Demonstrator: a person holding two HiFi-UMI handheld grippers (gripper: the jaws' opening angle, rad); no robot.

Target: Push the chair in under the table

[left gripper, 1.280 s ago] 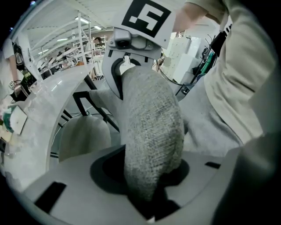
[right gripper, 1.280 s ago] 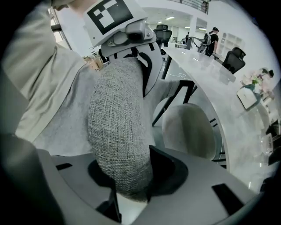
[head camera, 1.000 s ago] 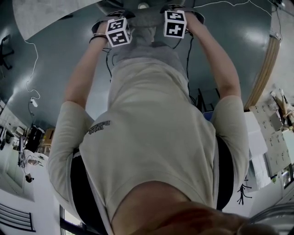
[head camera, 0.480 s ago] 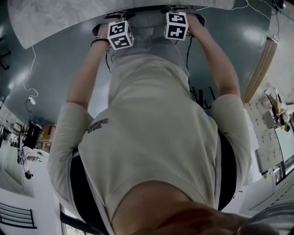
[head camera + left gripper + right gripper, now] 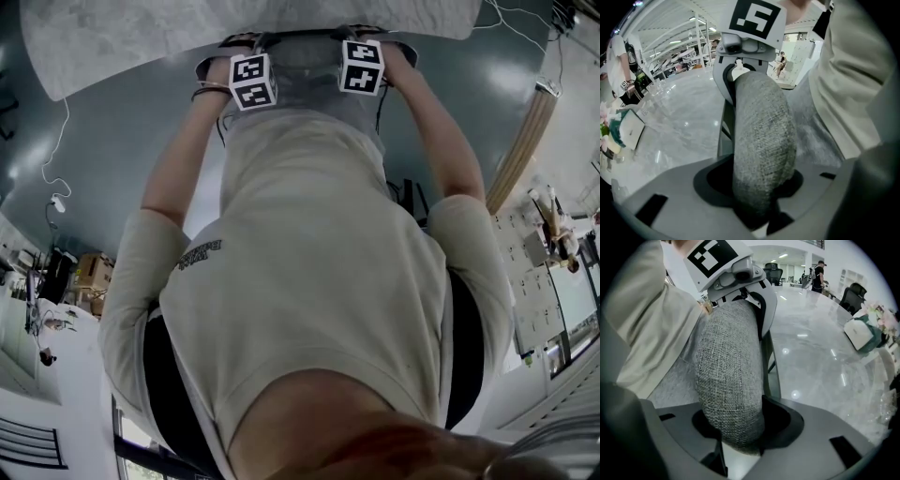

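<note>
Head view: arms point(image 5: 178, 159) outstretched, left tongs point(image 5: 757, 190) and right tongs point(image 5: 736, 430) loosening around the chair back point(image 5: 761, 126).

The chair back point(image 5: 761, 140) is padded and covered in coarse grey woven cloth, rough and matt, with the weave plainly visible. The table point(image 5: 820, 348) has a pale, marble-like top, smooth and glossy, dotted with bright reflections. The person's shirt point(image 5: 319, 262) is soft, matt beige cloth. The floor point(image 5: 122, 122) is dark, smooth and shiny.
</note>
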